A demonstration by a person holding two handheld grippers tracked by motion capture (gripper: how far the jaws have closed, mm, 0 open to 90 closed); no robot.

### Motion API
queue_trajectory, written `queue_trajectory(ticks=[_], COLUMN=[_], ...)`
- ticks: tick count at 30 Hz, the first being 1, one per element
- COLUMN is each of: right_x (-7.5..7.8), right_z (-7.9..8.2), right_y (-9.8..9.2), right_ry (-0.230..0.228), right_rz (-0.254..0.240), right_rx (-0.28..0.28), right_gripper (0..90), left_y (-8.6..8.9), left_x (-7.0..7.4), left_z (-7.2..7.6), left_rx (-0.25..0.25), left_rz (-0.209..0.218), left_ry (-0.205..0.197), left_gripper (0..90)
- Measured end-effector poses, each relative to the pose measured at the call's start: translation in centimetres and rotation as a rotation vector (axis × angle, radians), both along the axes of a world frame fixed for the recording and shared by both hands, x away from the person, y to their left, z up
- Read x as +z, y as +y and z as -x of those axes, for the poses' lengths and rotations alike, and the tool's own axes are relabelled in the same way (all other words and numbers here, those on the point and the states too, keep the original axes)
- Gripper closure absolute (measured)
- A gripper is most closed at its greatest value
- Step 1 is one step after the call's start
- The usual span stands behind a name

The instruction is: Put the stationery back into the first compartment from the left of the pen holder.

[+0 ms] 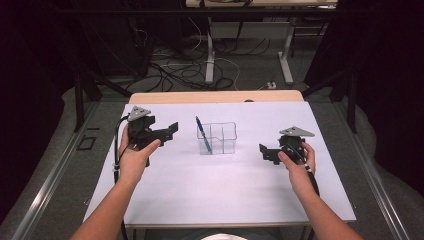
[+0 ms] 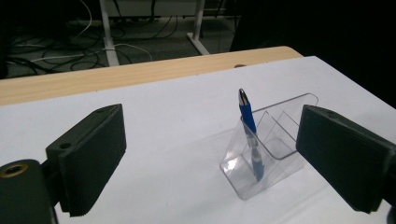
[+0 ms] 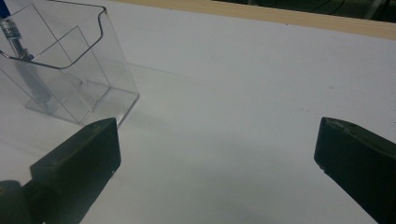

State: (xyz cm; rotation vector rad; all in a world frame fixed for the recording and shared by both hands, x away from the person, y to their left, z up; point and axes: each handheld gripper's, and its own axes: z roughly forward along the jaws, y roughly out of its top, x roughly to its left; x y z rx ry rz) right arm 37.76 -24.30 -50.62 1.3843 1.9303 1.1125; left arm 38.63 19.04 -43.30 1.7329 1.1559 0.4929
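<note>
Holding both tongs wide and empty, left [image 1: 172, 129] and right [image 1: 263, 151], I am eyeing the pen [image 1: 203, 135] leaning in the holder [image 1: 224, 131] between them: light, stiff, slick, best pinched mid-barrel.

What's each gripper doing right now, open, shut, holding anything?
Left gripper: open, holding nothing; the blue pen stands in the clear organizer, apart from it.
Right gripper: open, holding nothing.

Lab: dark-curtained rig, loose floor cables [image 1: 175, 70], white-topped table [image 1: 225, 185], metal framing.
</note>
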Motion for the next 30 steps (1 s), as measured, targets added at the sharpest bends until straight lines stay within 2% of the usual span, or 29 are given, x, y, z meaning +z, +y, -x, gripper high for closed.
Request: queue_trajectory(ticks=[2, 8, 11, 14, 23, 30], right_x=[0.0, 0.0, 0.0, 0.0, 0.0, -0.2], right_z=[0.0, 0.0, 0.0, 0.0, -0.1, -0.2], right_y=[0.0, 0.0, 0.0, 0.0, -0.2, -0.5], right_ry=[-0.002, 0.0, -0.001, -0.001, 0.0, 0.0], right_rz=[0.006, 0.009, 0.009, 0.01, 0.016, 0.016], right_rx=[0.003, 0.001, 0.001, 0.002, -0.007, -0.017], right_gripper=[0.0, 0.0, 0.0, 0.0, 0.0, 0.0], left_y=[0.3, 1.8, 2.6, 3.3, 5.7, 7.1], left_x=[-0.4, -1.9, -2.7, -3.5, -5.5, -7.1], left_z=[0.3, 1.2, 1.6, 1.9, 3.0, 3.2], left_rx=[0.0, 0.023, 0.029, 0.055, 0.13, 0.174], left_rz=[0.002, 0.011, 0.003, 0.006, -0.021, -0.012], left_ry=[0.015, 0.02, 0.019, 0.013, 0.016, 0.036], left_gripper=[4.9, 1.6, 1.0, 0.8, 0.9, 0.9])
